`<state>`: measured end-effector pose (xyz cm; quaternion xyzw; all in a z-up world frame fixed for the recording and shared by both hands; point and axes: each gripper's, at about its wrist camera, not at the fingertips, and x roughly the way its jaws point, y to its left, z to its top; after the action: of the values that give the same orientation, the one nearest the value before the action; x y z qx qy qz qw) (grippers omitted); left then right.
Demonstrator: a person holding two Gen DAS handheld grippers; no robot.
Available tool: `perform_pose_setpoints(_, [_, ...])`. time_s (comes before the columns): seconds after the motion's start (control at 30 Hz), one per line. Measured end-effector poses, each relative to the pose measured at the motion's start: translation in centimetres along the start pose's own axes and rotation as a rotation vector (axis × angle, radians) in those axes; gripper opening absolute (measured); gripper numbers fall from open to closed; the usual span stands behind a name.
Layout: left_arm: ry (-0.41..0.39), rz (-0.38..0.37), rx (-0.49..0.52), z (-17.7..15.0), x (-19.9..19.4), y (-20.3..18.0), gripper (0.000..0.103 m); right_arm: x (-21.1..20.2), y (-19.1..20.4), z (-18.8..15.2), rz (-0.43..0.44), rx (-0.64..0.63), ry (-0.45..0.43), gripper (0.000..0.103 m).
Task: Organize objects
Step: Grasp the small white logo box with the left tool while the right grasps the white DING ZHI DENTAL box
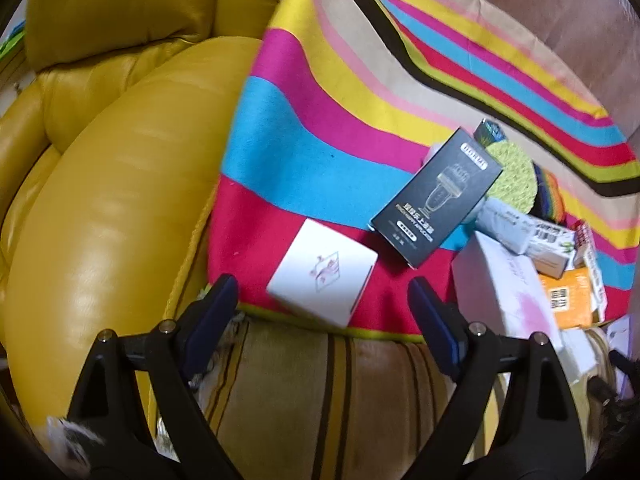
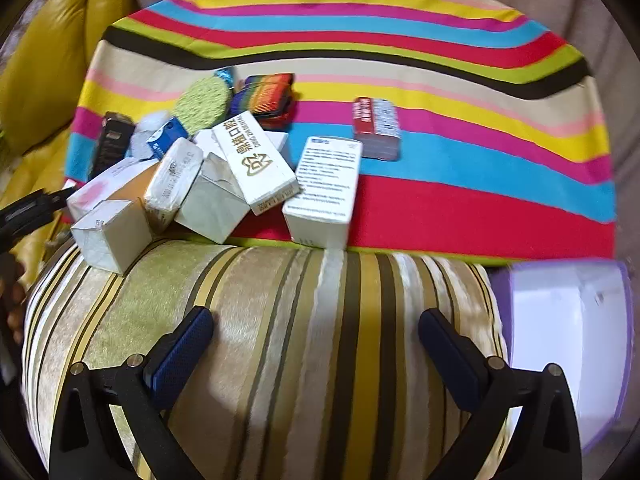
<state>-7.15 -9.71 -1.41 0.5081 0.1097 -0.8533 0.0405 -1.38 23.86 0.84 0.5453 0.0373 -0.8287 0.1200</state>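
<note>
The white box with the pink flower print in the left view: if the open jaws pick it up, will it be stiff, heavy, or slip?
The white box looks like thin cardboard: probably light and fairly stiff, though a hard squeeze might dent it. Its smooth faces could slip slightly.

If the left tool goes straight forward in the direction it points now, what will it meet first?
Most likely the white box: it lies just ahead of the open left tool, on the striped cloth. Depth is uncertain, so the tool may pass above it.

Both grippers, left (image 1: pixel 322 300) and right (image 2: pixel 316 330), look the same: black plastic frames, navy textured pads (image 2: pixel 180 354), small silver screws (image 1: pixel 166 325) near the joints.
</note>
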Motion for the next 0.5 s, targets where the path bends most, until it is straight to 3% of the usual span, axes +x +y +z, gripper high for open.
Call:
perform_pose_setpoints(0.07, [0.008, 0.006, 0.010, 0.2, 0.3, -0.1, 0.074, 0.3, -0.9, 0.4, 0.024, 0.043, -0.012, 0.103])
perform_pose_setpoints(0.13, [0.017, 0.003, 0.021, 0.0, 0.6, -0.4, 0.069, 0.5, -1.3, 0.8, 0.023, 0.074, -0.016, 0.103])
perform_pose_setpoints(0.27, [0.023, -0.003, 0.026, -0.2, 0.7, -0.6, 0.050, 1.1, -0.5, 1.6, 0.001, 0.034, -0.028, 0.103])
perform_pose_setpoints(0.5, [0.017, -0.010, 0.038, -0.4, 0.4, -1.0, 0.047, -0.6, 0.7, 2.5, 0.031, -0.036, -0.145, 0.103])
